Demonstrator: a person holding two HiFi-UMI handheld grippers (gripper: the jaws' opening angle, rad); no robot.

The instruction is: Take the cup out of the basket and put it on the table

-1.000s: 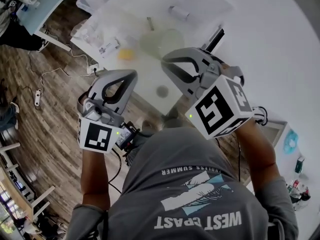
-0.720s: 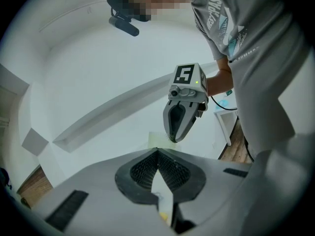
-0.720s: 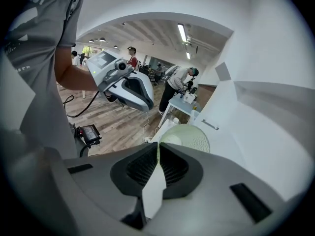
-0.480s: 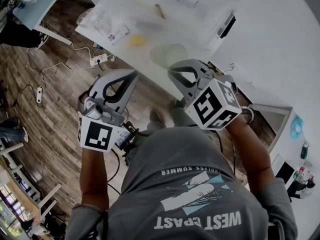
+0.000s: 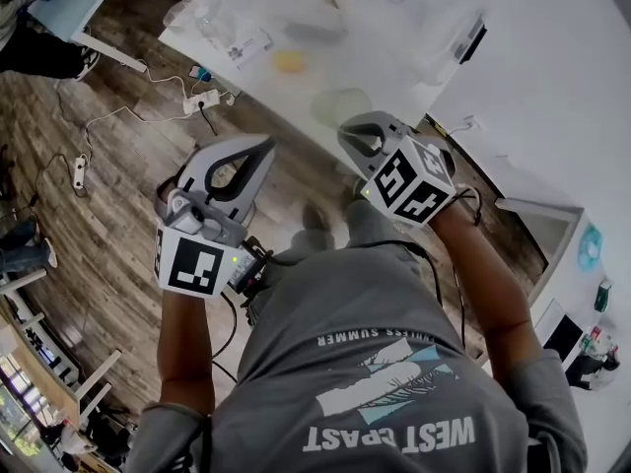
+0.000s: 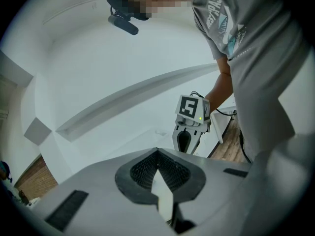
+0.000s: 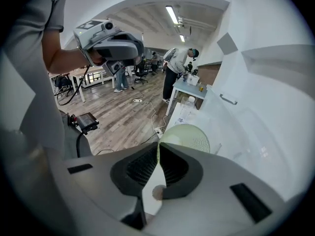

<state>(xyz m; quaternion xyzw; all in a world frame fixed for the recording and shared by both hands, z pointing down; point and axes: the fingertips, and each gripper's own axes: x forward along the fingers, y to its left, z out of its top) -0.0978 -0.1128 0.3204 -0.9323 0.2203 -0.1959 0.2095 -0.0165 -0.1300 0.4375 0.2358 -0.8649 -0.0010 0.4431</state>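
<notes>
the person's grey t-shirt (image 5: 296, 363) carries the print "west coast" under a smaller line ending in "summer", read upside down from the head view. each gripper's cube bears black-and-white square markers, with no words on them. the left gripper (image 6: 157, 151) is clenched, its jaws meeting at the tips with nothing between them, over the wooden plank floor (image 5: 108, 185). the right gripper (image 7: 157, 145) is also clenched and empty, pointing at the pale green round perforated basket (image 7: 189, 137). that basket stands on the white table (image 5: 394, 57) near its edge, just beyond the jaw tips. the cup cannot be made out in it.
</notes>
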